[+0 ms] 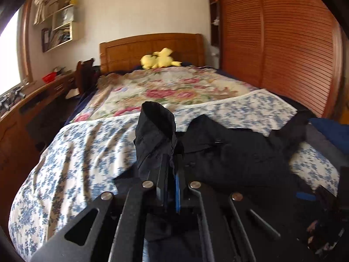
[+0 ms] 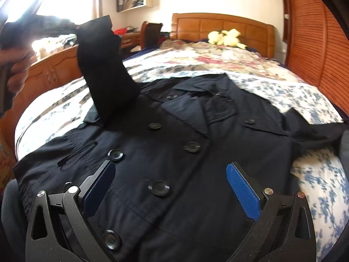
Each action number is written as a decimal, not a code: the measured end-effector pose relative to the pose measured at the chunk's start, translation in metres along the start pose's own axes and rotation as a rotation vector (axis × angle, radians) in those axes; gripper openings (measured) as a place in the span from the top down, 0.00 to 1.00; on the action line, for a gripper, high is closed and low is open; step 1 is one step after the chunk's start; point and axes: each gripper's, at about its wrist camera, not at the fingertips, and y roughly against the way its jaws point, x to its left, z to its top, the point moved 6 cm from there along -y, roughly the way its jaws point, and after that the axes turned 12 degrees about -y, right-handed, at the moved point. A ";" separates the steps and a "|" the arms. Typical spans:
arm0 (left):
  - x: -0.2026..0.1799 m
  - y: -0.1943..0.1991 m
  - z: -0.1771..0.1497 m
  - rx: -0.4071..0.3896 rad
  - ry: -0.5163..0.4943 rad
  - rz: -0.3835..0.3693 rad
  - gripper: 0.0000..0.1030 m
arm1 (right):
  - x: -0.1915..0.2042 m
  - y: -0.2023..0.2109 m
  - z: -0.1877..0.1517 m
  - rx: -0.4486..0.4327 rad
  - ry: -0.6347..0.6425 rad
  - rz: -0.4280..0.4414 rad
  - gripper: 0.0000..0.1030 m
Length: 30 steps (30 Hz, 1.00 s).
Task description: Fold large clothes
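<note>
A black double-breasted coat (image 2: 174, 144) lies face up on the bed, collar toward the headboard, buttons showing. My left gripper (image 1: 171, 163) is shut on the cuff end of the coat's left sleeve (image 1: 156, 128), which stands up above the jaws. In the right wrist view that sleeve (image 2: 104, 69) rises from the coat's shoulder up to the left, held high by a hand (image 2: 17, 65). My right gripper (image 2: 170, 170) hovers open over the coat's front, its blue pads (image 2: 242, 190) wide apart with nothing between them. The other sleeve (image 2: 316, 131) trails off to the right.
The bed carries a blue-flowered sheet (image 1: 82, 148) and a pink-flowered quilt (image 1: 163, 87) toward the wooden headboard (image 1: 152, 48), with a yellow plush toy (image 1: 159, 61). A wooden desk (image 1: 32, 109) runs along the left, a slatted wardrobe (image 1: 283, 43) on the right. Blue cloth (image 1: 331, 131) lies at the bed's right edge.
</note>
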 end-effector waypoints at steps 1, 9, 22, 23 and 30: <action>-0.011 0.005 0.001 -0.008 -0.010 -0.021 1.00 | -0.004 0.006 0.002 -0.009 -0.004 -0.008 0.00; -0.082 0.040 -0.010 -0.022 -0.077 -0.112 1.00 | -0.036 0.053 0.018 -0.085 -0.049 -0.055 0.00; -0.104 0.060 -0.072 0.003 -0.047 -0.107 0.72 | -0.026 0.051 0.035 -0.099 -0.058 -0.036 0.00; -0.103 0.062 -0.077 0.003 -0.038 -0.106 0.70 | -0.023 0.048 0.034 -0.093 -0.052 -0.035 0.00; -0.083 0.078 -0.117 0.022 0.037 -0.068 0.64 | -0.013 0.030 0.026 -0.057 -0.033 -0.035 0.00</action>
